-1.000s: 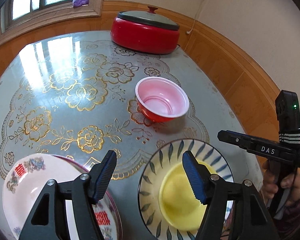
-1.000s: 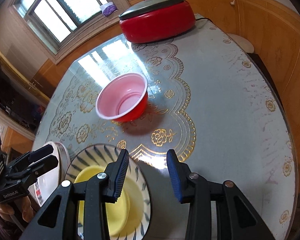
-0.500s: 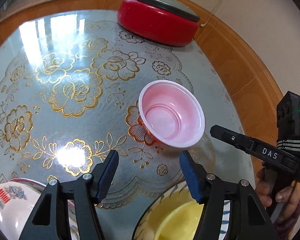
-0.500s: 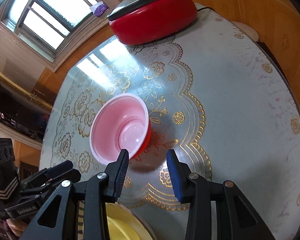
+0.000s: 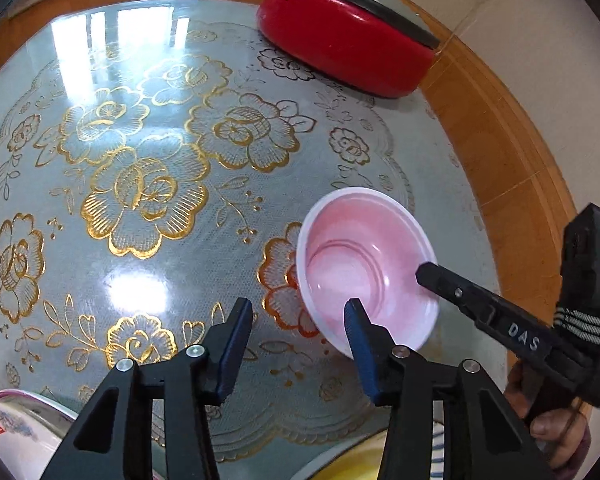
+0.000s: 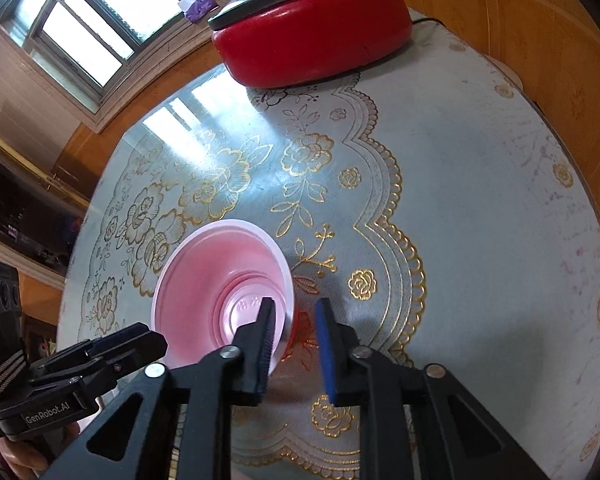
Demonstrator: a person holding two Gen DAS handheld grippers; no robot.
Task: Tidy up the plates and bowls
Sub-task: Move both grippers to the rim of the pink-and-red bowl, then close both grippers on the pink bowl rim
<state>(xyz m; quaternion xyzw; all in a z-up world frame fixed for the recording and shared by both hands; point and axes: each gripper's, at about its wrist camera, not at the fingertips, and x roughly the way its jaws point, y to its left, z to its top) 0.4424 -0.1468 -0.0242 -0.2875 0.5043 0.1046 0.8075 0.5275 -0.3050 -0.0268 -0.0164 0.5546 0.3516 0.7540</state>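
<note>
A red bowl [image 5: 352, 256] with a pale pink inside stands on the flowered tablecloth. My left gripper [image 5: 299, 308] straddles its near left rim, one blue pad over the inside and the other well outside. The jaws are closing and the pads are clear of the rim. My right gripper [image 6: 294, 306] straddles the bowl [image 6: 204, 280] at its right rim, its jaws narrow and closing. One finger is inside the bowl, and a sliver of cloth shows before the outer pad. In the left wrist view the right gripper [image 5: 424, 272] reaches in over that rim. In the right wrist view the left gripper [image 6: 156, 346] is at the bowl's lower left.
A red cooker [image 5: 348, 44] with a grey lid stands at the far table edge by the wooden wall. A flowered plate [image 5: 4, 432] shows at the bottom left. A yellow dish on a striped plate [image 5: 340, 464] shows at the bottom edge. A hand [image 5: 556, 432] holds the right gripper.
Both grippers moved forward from the plates to the red bowl, and the plates slid to the bottom edge of view. Both jaws narrowed, and the right one now straddles the bowl's rim.
</note>
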